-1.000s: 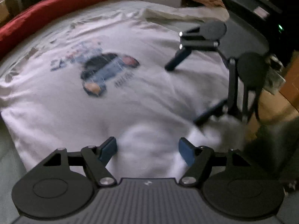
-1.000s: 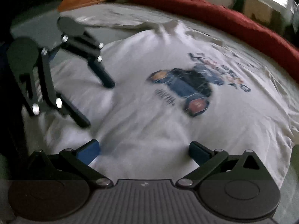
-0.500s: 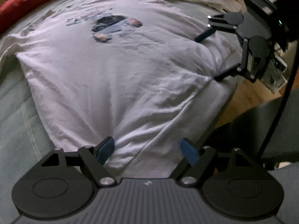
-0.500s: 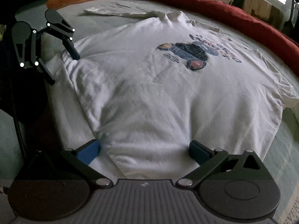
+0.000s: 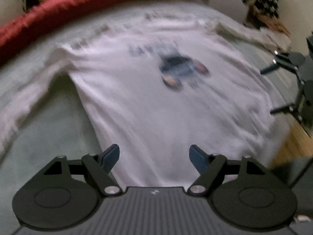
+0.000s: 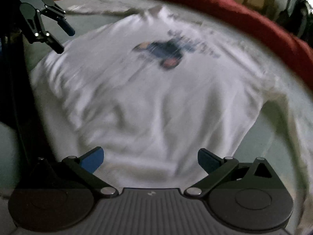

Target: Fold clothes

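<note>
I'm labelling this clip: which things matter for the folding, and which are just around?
For the job:
white printed T-shirt
left hand-held gripper, open
right hand-held gripper, open

Just around:
red blanket
bed cover
pale garment behind

Your left gripper [image 5: 154,155] and right gripper [image 6: 150,159] both hang with jaws spread wide — blue pads apart, gripping nothing, facing each other.

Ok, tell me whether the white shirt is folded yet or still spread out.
Spread out, not folded: the white shirt lies flat on the bed, print up, one sleeve out sideways, both grippers open above it.
</note>
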`<state>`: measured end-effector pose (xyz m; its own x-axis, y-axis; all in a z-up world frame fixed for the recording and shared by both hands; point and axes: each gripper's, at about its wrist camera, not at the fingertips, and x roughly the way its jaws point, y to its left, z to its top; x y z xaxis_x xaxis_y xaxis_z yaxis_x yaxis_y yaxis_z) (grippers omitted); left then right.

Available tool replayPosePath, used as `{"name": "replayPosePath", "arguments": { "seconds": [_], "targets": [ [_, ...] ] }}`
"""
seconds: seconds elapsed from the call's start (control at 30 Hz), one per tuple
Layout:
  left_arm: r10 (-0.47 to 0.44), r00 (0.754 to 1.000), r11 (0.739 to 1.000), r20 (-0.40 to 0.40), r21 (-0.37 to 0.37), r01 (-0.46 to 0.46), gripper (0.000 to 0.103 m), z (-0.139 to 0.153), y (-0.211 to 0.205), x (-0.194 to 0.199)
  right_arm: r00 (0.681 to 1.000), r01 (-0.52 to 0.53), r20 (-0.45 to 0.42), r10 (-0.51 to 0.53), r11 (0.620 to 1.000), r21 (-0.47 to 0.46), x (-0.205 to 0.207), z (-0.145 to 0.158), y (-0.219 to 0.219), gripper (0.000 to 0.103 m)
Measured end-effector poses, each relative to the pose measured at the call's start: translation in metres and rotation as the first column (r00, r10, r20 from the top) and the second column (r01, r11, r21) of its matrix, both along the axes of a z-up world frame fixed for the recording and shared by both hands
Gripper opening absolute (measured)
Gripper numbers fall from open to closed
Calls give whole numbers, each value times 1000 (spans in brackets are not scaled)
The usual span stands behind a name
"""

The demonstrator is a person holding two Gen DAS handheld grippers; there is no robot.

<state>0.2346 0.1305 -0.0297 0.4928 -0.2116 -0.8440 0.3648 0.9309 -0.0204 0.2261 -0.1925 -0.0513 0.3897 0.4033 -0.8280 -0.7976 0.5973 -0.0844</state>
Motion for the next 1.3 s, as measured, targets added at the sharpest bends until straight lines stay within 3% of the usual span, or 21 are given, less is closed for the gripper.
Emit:
{"name": "replayPosePath", "arguments": {
  "seconds": [0.13,0.27,0.4,0.53,0.6,0.7,1.0,1.3],
  "targets": [
    [35,994,999,107,-5,-35,78,2,-4,51,997,47,56,-48,999,15,47,5,21,103],
    [74,977,997,200,-40,-67,78,-3,-13,98,983,125,125,-138,987,102,101,13,36,103],
    [114,967,993,228,-41,-107,78,-16,-22,127,960,237,112,-256,959,155,151,9,45,103],
    [200,966,979,163,-72,-190,78,-38,-18,139,940,334,24,-341,931,146,175,-9,49,103],
    [233,967,971,103,-77,-226,81,-52,-13,141,927,374,-22,-375,916,143,177,-21,46,103],
    [266,958,959,111,-130,-252,82,-54,-6,136,918,392,-11,-397,902,181,173,-27,42,103],
    [277,957,956,82,-125,-266,82,-50,4,85,910,405,-8,-414,885,230,143,-25,25,103],
    [300,954,948,-10,-107,-299,82,-45,6,34,888,460,-52,-458,877,137,93,-24,4,103]
  ]
}}
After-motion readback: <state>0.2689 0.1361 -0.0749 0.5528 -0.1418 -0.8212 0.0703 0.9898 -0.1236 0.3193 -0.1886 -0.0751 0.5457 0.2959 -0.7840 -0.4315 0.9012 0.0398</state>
